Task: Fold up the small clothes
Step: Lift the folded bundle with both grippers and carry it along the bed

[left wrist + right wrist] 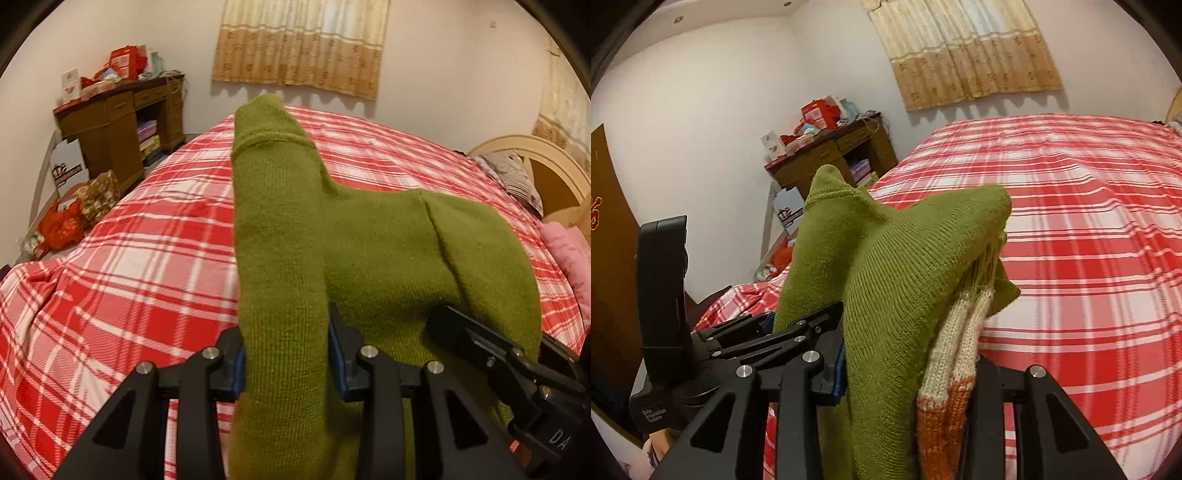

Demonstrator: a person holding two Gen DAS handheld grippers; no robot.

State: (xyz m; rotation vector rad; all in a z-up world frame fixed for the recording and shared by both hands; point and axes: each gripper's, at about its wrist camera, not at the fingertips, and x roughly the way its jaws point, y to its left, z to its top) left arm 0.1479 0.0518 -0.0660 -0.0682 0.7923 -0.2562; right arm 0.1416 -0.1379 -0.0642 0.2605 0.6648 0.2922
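1. The left gripper (286, 369) is clenched on a bunched band of an olive-green knitted sweater (369, 251); its blue-lined fingers (338, 365) press the fabric from both sides.
2. In the left wrist view the green knit runs from the gripper toward 12 o'clock, ending in a hemmed cuff, while the rest of the garment spreads toward 3 o'clock.
3. The right gripper (908, 373) is clamped on another part of the same sweater (897, 266), along with a cream and orange striped knit section (951, 369) that sits against its right finger.
4. In the left wrist view the right gripper (491, 347) appears at 4 o'clock, just beside the green fabric; whether it touches there cannot be told.
5. In the right wrist view the left gripper (798, 332) shows at 8 o'clock, grasping a fold of the sweater.
6. The sweater is held above a bed with a red and white plaid cover (140, 266), which fills the lower field of both views.
7. A dark brown wooden desk (110, 129) piled with red boxes stands at 10 o'clock beyond the bed.
8. A beige patterned curtain (299, 44) hangs on the wall at 12 o'clock.
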